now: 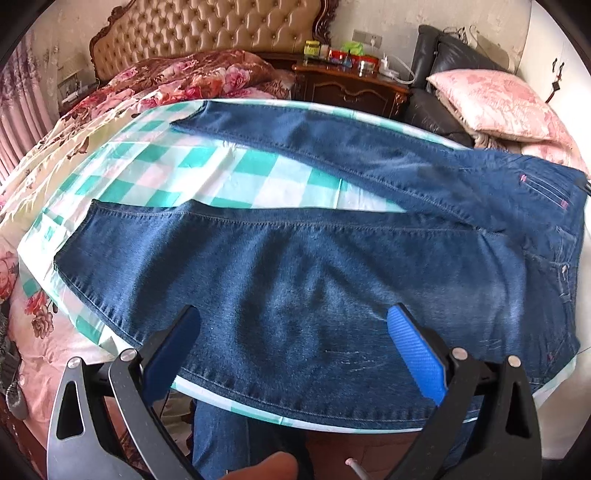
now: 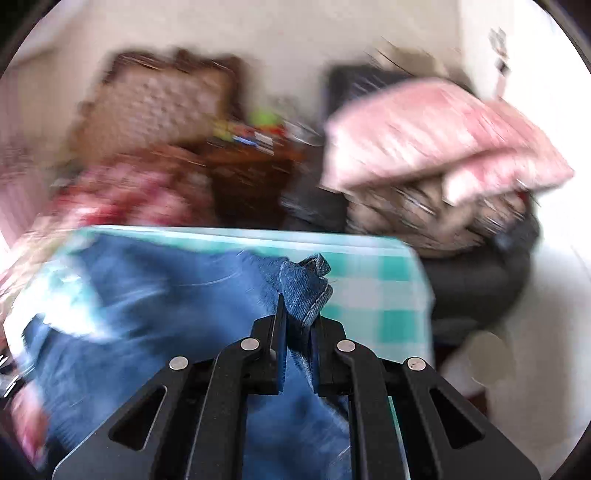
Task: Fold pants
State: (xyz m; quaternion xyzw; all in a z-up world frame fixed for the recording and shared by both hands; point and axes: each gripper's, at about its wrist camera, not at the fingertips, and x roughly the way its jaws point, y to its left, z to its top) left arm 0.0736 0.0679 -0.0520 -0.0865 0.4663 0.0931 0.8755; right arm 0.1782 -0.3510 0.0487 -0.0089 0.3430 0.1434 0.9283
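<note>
Blue denim pants (image 1: 314, 266) lie spread flat on a table with a green-and-white checked cloth (image 1: 207, 173), legs reaching left, waistband at the right. My left gripper (image 1: 291, 328) hovers open over the near leg, its blue pads wide apart and nothing between them. In the blurred right wrist view, my right gripper (image 2: 301, 310) is shut on a bunched fold of the pants (image 2: 308, 291) at the waist end, lifted above the checked cloth (image 2: 376, 295). The rest of the denim (image 2: 147, 306) hangs below and to the left of it.
A bed with floral bedding (image 1: 177, 85) and a tufted headboard (image 1: 207, 29) lies beyond the table. A dark wooden nightstand (image 1: 351, 85) with small items stands behind. A black chair with a pink pillow (image 1: 491, 103) sits at the right. A person's denim-clad leg (image 1: 229, 435) shows below.
</note>
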